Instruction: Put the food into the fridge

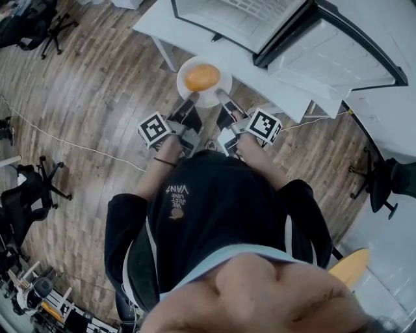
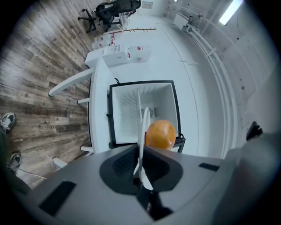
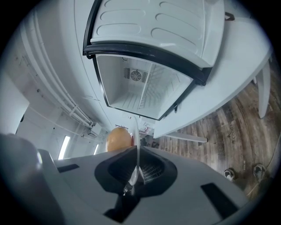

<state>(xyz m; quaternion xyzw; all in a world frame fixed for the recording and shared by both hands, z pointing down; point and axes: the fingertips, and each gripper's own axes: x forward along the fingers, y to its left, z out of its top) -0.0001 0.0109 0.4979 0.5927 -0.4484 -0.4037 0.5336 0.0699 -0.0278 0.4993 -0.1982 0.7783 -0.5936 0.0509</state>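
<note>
the left gripper (image 1: 190,101) is clamping shut on the near left rim of a white plate (image 1: 218,92), and the right gripper (image 1: 223,99) is clamping shut on the near right rim of the same plate. in the left gripper view its jaws (image 2: 141,154) are pinching the plate (image 2: 143,125) edge-on, and the right gripper's jaws (image 3: 135,170) are doing the same to the thin white rim (image 3: 135,134). the food (image 1: 202,77), a round orange piece, is sitting in the middle of the plate, up in the air between both grippers, just in front of the fridge (image 1: 242,19).

the fridge is standing on a white table (image 1: 161,25) with its cavity (image 3: 131,94) facing the grippers. its door (image 1: 328,62) is hanging wide open on the right side, close to the right gripper. a thin shelf (image 3: 146,92) is dividing the cavity. the table edge is lying under the plate.

white boxes (image 2: 117,54) are sitting on a further table. office chairs (image 1: 47,29) are standing around on the wooden floor (image 1: 97,91), and a cable (image 1: 65,139) is trailing across it. the person's shoes (image 3: 228,174) are showing low in the right gripper view.
</note>
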